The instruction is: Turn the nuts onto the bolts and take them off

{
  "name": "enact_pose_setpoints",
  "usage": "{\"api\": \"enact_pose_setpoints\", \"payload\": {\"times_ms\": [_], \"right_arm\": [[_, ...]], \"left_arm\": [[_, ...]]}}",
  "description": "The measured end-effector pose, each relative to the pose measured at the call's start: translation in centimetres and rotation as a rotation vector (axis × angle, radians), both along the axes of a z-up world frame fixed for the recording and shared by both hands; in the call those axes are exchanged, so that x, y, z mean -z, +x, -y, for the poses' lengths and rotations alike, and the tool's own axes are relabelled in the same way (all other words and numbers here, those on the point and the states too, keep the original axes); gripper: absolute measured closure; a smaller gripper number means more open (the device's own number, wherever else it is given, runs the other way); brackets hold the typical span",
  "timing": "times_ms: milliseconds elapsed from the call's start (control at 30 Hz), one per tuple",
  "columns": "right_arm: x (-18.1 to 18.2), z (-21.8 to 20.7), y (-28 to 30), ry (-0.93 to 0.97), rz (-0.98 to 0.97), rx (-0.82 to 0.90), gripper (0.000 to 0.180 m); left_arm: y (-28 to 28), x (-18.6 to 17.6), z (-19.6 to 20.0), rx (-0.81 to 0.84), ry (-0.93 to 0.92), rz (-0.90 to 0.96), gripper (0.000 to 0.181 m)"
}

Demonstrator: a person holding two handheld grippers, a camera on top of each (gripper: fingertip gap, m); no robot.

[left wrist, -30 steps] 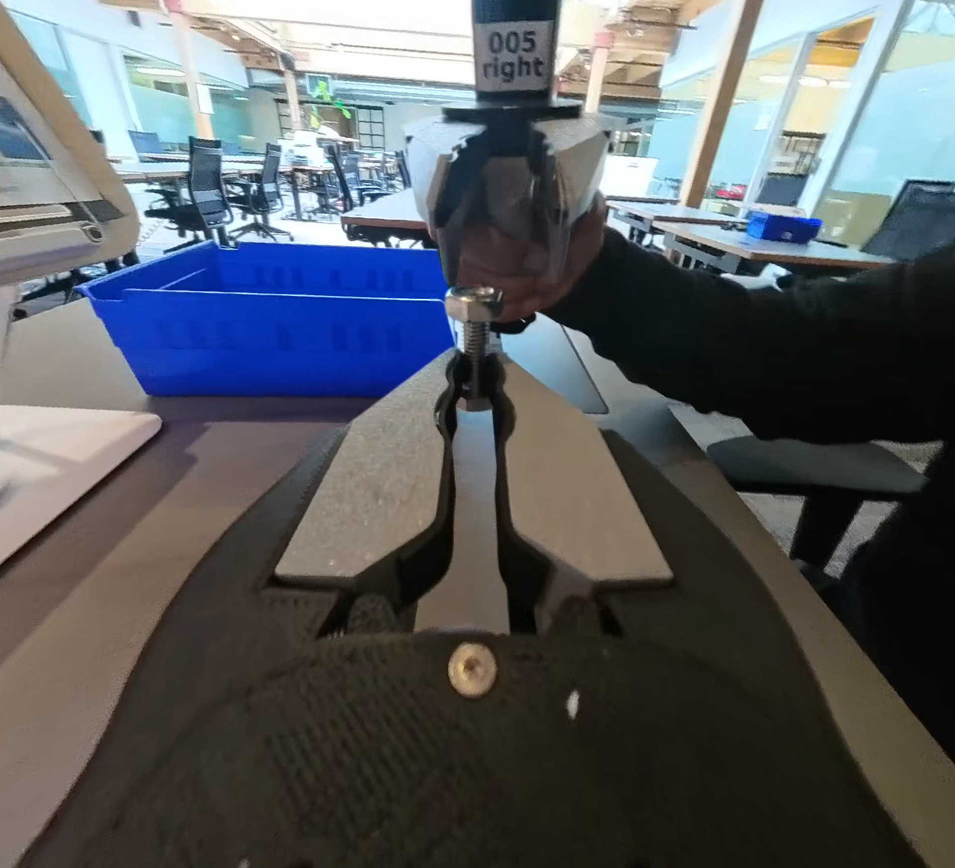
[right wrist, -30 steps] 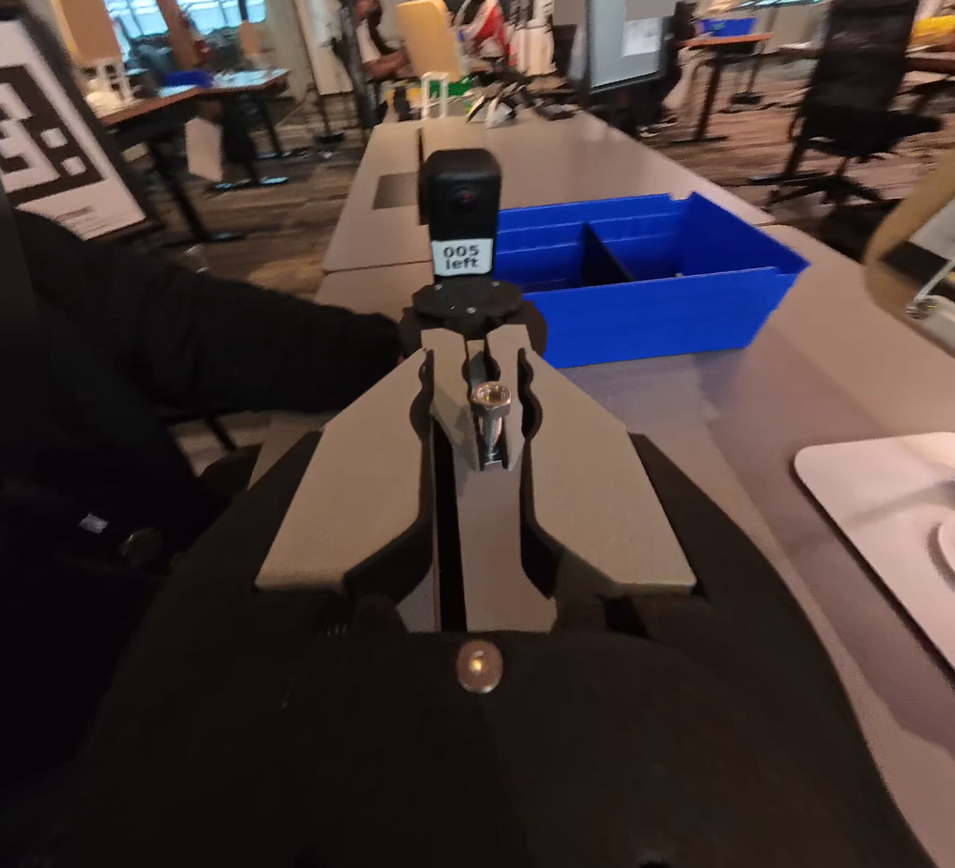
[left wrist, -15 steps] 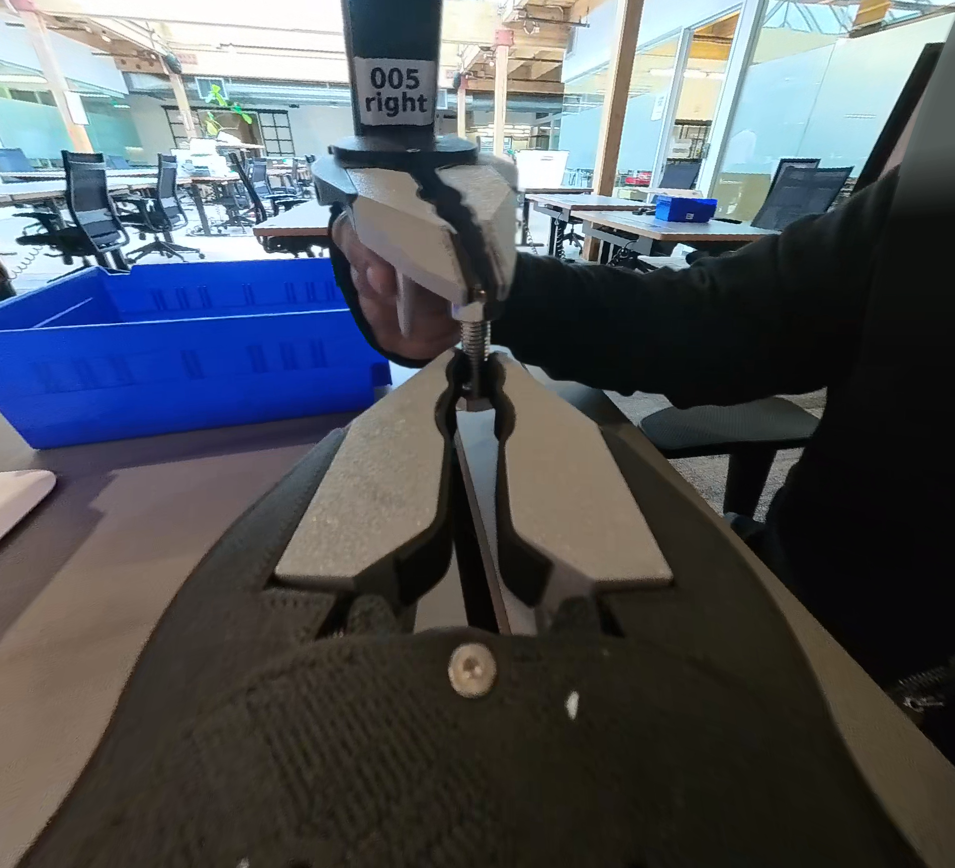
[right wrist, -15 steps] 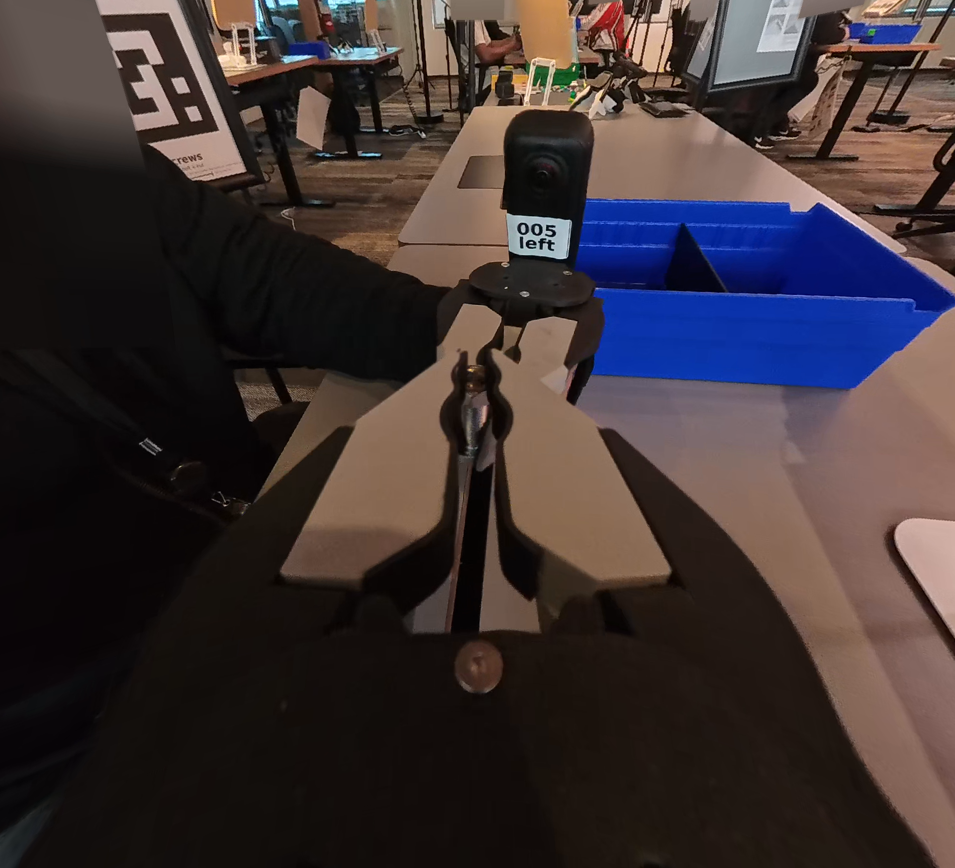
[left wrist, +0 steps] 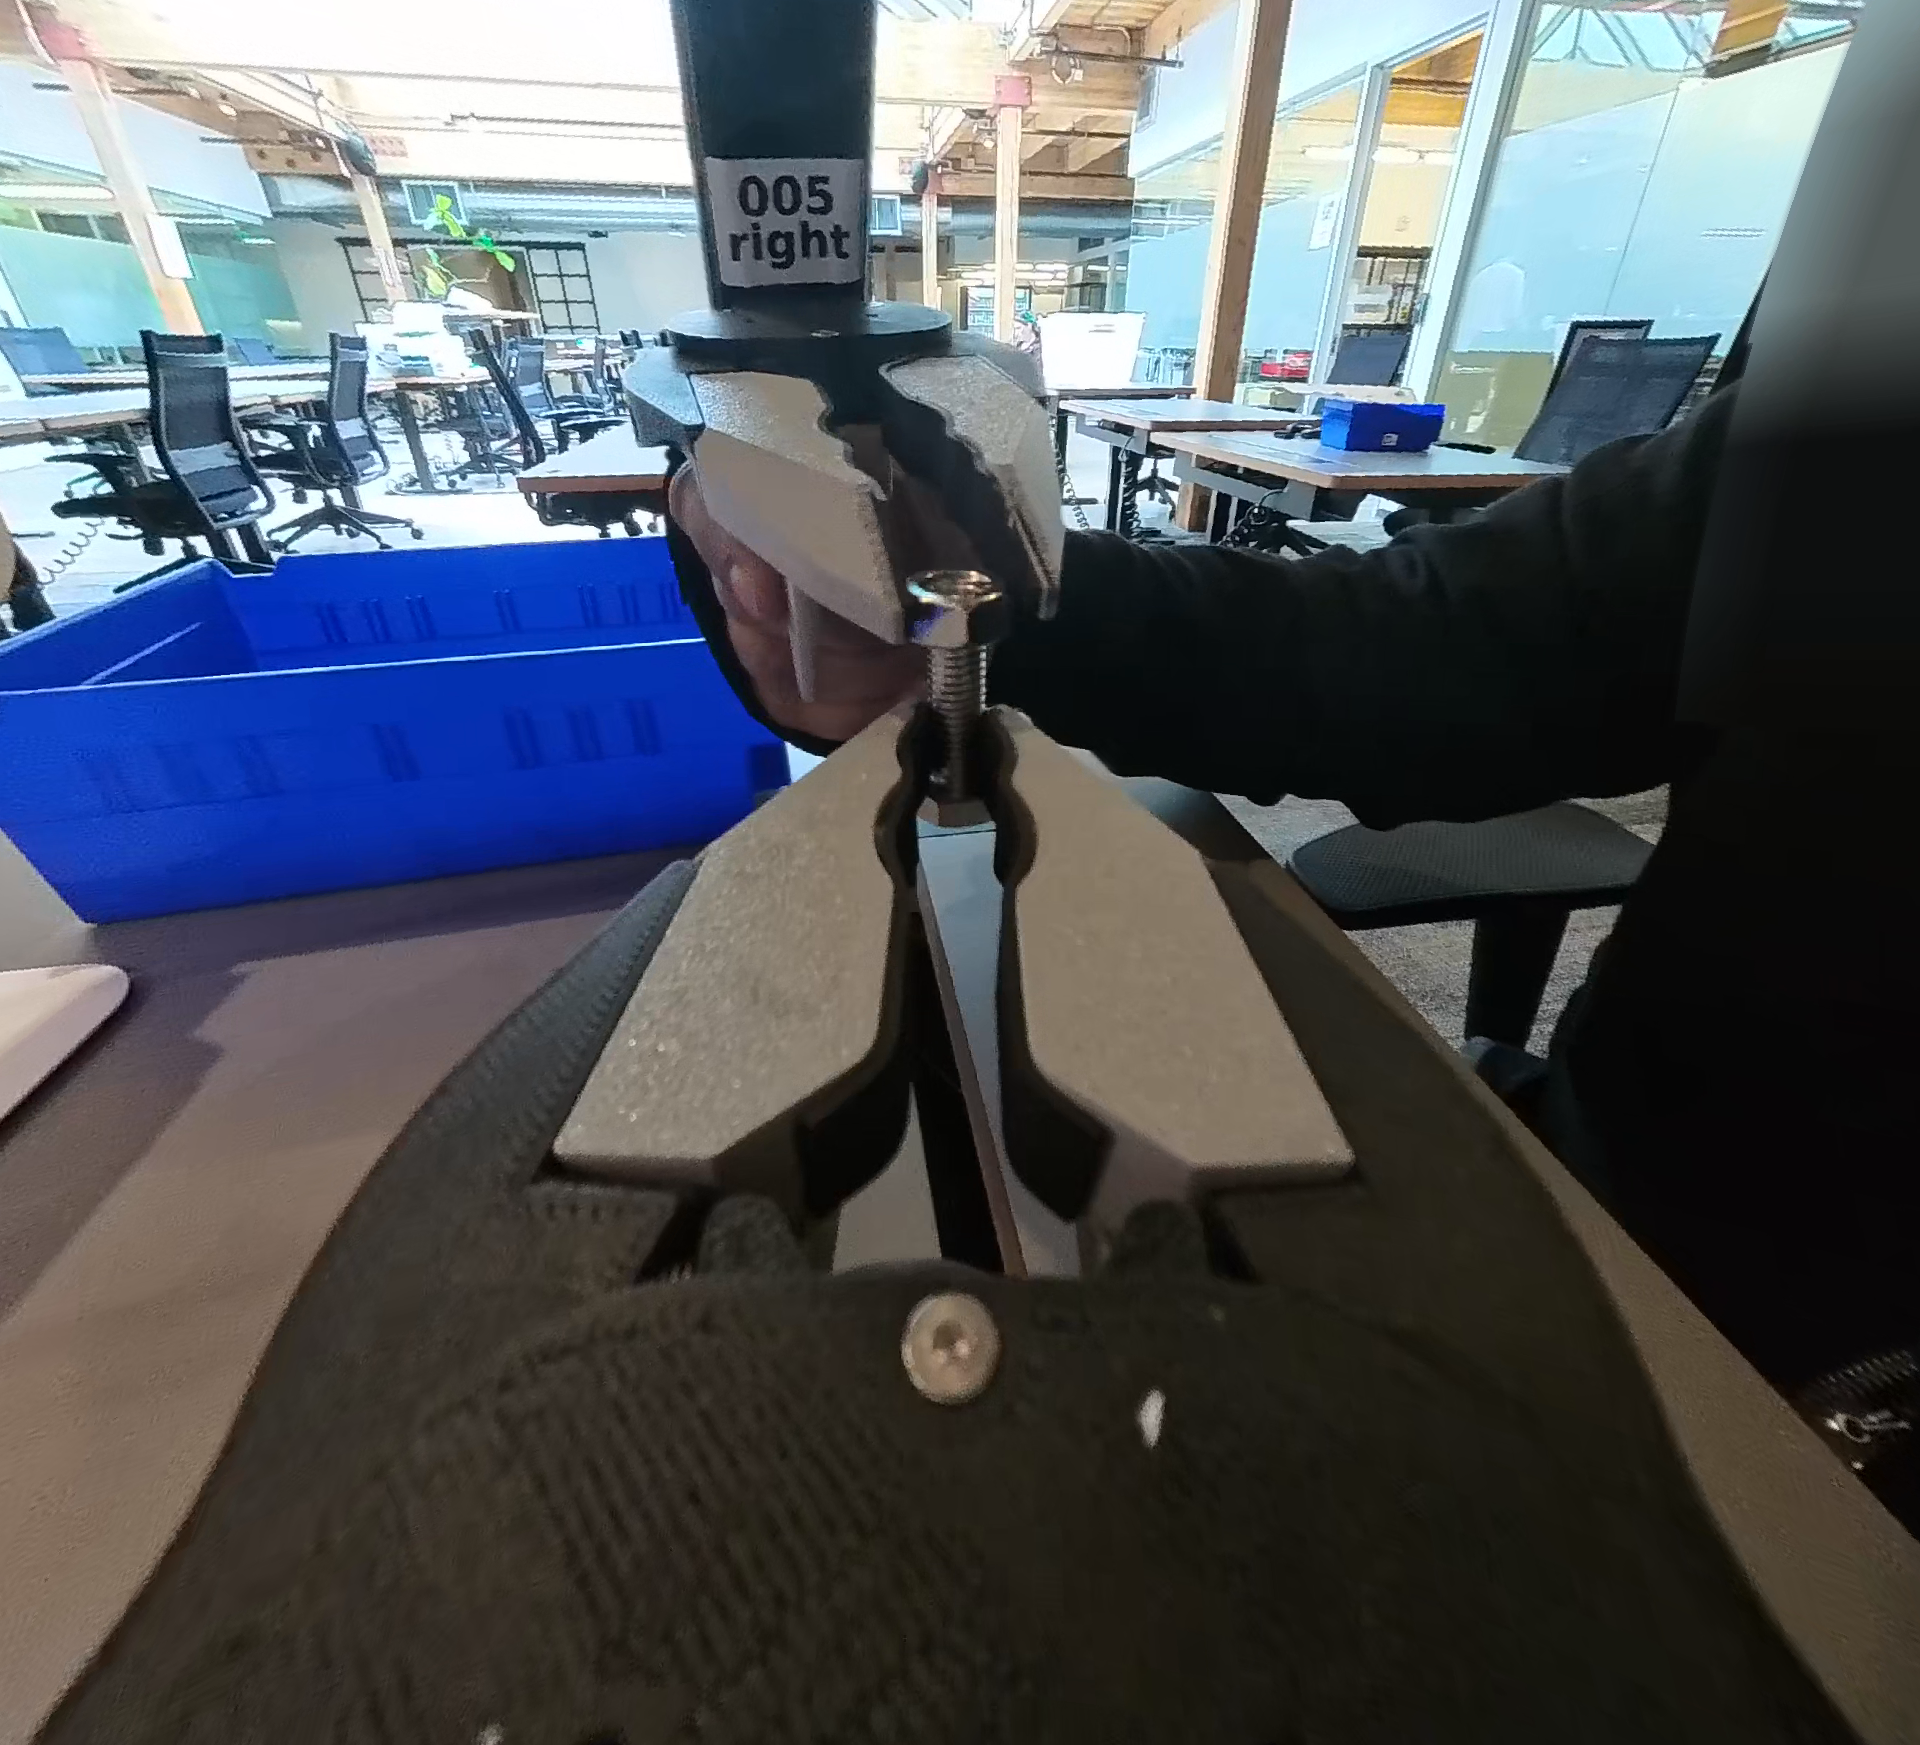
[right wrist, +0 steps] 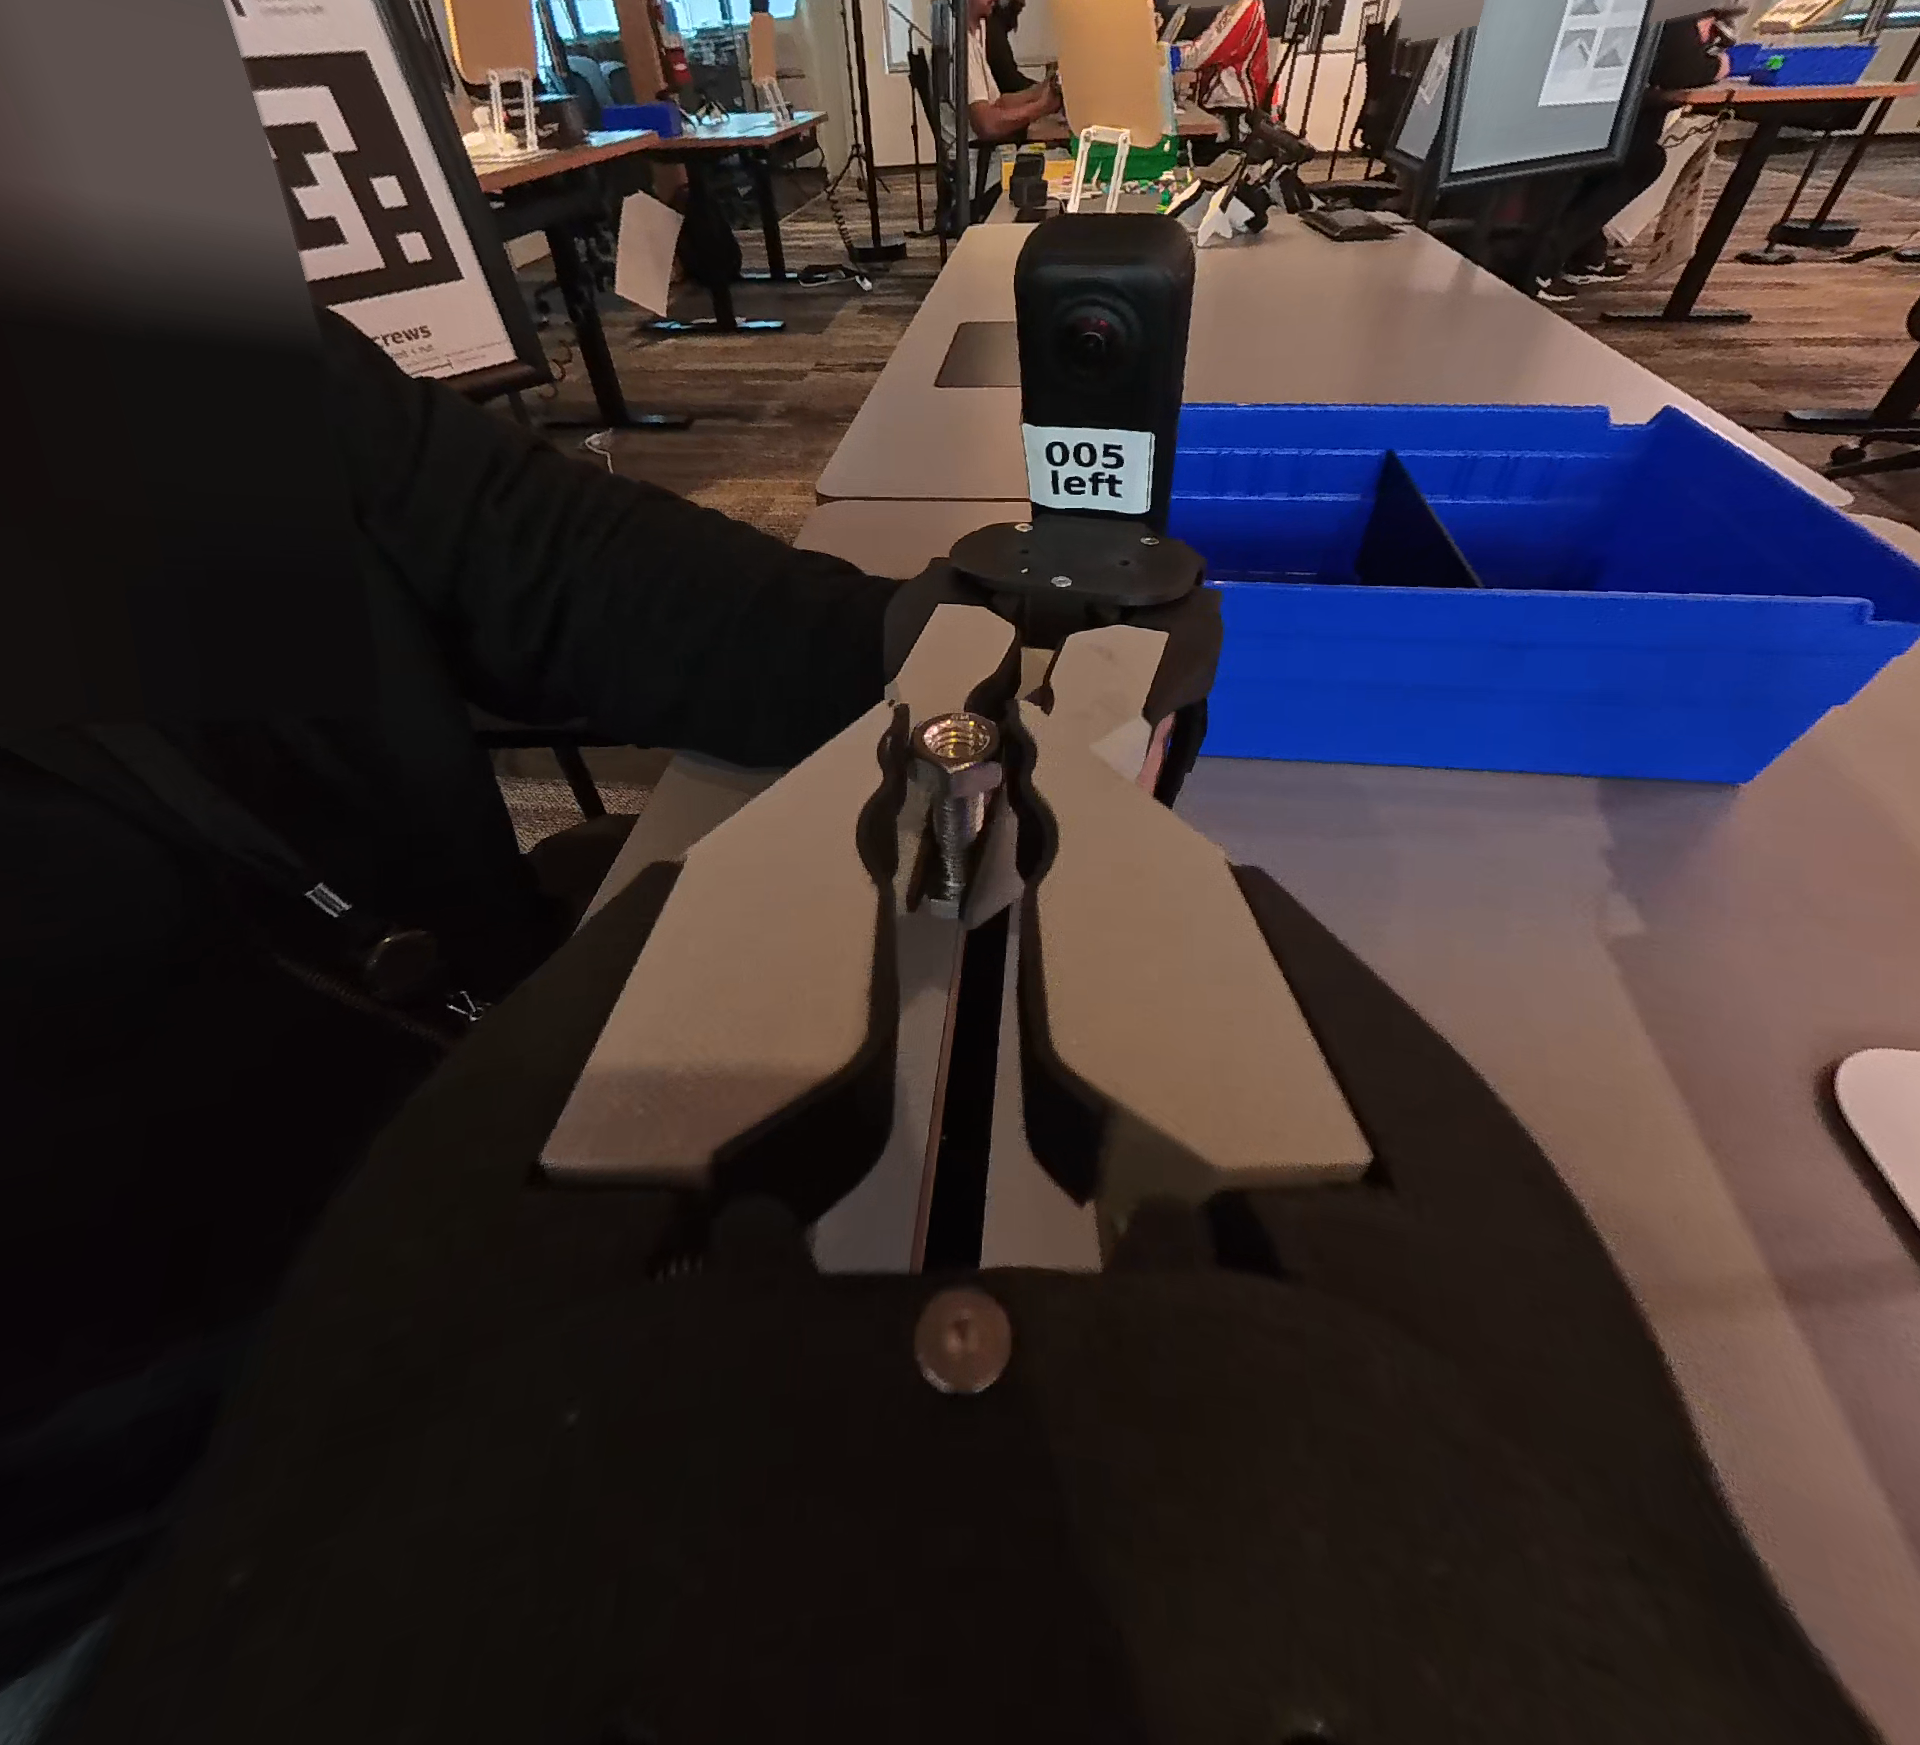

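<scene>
A silver threaded steel bolt is held upright at the centre of the left wrist view. Its lower hexagonal end is clamped in the notch of the left gripper, whose grey fingers are drawn together on it. A silver hexagonal nut is seated at the top of the thread. The fingers of the right gripper are closed about it and appear to press on both flanks.

A long run of bare thread is left between the nut and the left gripper. The nut is therefore judged to be engaged by only a few turns, either newly started or nearly off. Which of the two cannot be told, so most of the turning is taken to remain.

Only in the right wrist view is the open bore of the nut seen from its end, and the dark divider inside the blue plastic bin at centre right. Only in the left wrist view is the bare thread shown side-on. The contents of the bin are shown in neither view.
</scene>
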State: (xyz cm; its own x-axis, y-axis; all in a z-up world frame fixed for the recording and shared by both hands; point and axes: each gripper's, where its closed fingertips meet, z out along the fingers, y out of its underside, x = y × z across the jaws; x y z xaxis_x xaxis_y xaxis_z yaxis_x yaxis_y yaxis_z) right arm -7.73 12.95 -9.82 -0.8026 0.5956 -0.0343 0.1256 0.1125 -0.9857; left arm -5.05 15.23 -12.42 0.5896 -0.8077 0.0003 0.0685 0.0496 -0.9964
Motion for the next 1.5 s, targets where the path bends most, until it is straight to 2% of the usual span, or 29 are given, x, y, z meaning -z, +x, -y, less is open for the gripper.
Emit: {"api": "enact_pose_setpoints", "payload": {"times_ms": [133,267,600,767,867,1033,1167,1300,1367,1500], "right_arm": [[0.0,-0.2,-0.1,-0.018,-0.006,0.026,0.165],[0.0,-1.2,-1.0,-0.045,-0.013,0.133,0.165],[0.6,-5.0,-4.7,0.006,-0.063,0.616,0.165],[1.5,-6.1,-6.2,0.023,-0.047,0.853,0.166],[1.2,-5.9,-6.6,0.039,-0.077,0.906,0.166],[1.0,-5.7,-6.7,0.015,-0.056,0.886,0.165],[-0.2,-5.3,-5.7,-0.025,-0.094,0.799,0.159],[-2.2,-4.5,-3.5,-0.041,-0.137,0.613,0.156],[-2.3,-4.5,-2.6,-0.037,-0.109,0.505,0.157],[-2.4,-3.3,-0.6,-0.073,-0.022,0.267,0.148]], "left_arm": [[-0.1,0.1,-0.2,-0.025,0.004,-0.012,0.174],[-1.0,0.1,-1.3,-0.13,0.014,-0.034,0.174],[-5.7,0.7,-5.1,-0.675,0.013,-0.178,0.174],[-7.7,1.7,-5.8,-0.856,-0.015,-0.253,0.174],[-7.9,1.4,-5.7,-0.837,-0.024,-0.202,0.174],[-7.8,1.2,-5.5,-0.774,-0.048,-0.141,0.174],[-6.7,0.8,-5.3,-0.671,-0.047,-0.08,0.174],[-5.5,0.6,-4.9,-0.541,-0.052,-0.025,0.174],[-4.2,0.1,-4.1,-0.409,-0.034,0.007,0.174],[-2.9,-0.4,-2.9,-0.291,0.005,-0.005,0.174]]}}
